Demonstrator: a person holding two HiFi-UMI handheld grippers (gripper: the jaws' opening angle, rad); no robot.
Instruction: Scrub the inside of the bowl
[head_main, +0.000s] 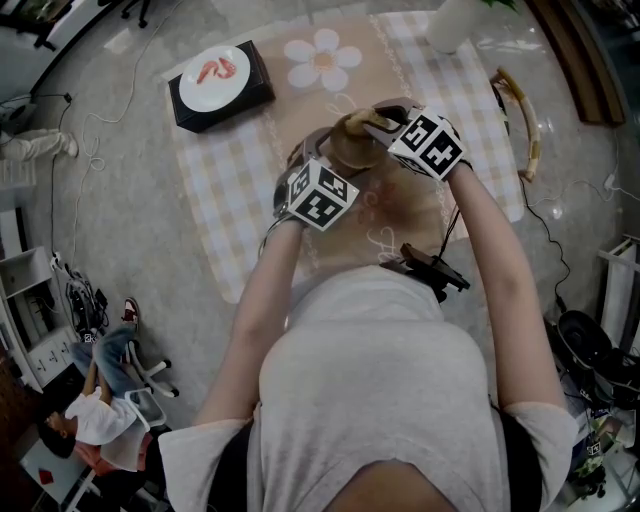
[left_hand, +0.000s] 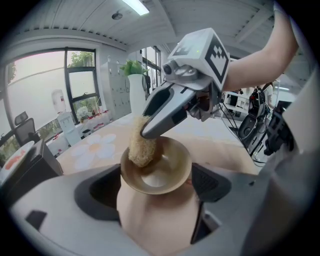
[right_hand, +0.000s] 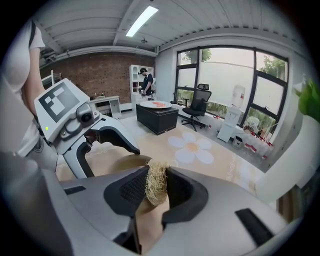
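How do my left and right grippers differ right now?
The left gripper has its jaws wide apart, clamped on the bowl; the right gripper has its jaws nearly together, pinching a straw-coloured scrubber. The left gripper grips the rim's two sides; the right gripper angles down into the bowl. Both are shut on something.

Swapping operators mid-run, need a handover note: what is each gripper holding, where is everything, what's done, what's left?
Left gripper: shut on the bowl, held up over the table.
Right gripper: shut on the scrubber, pressed against the bowl's inner wall near the rim.
Done: both things in hand, scrubber in contact. How much is scrubbed cannot be told.
Left: probably work round the rest of the inside, then set both down.
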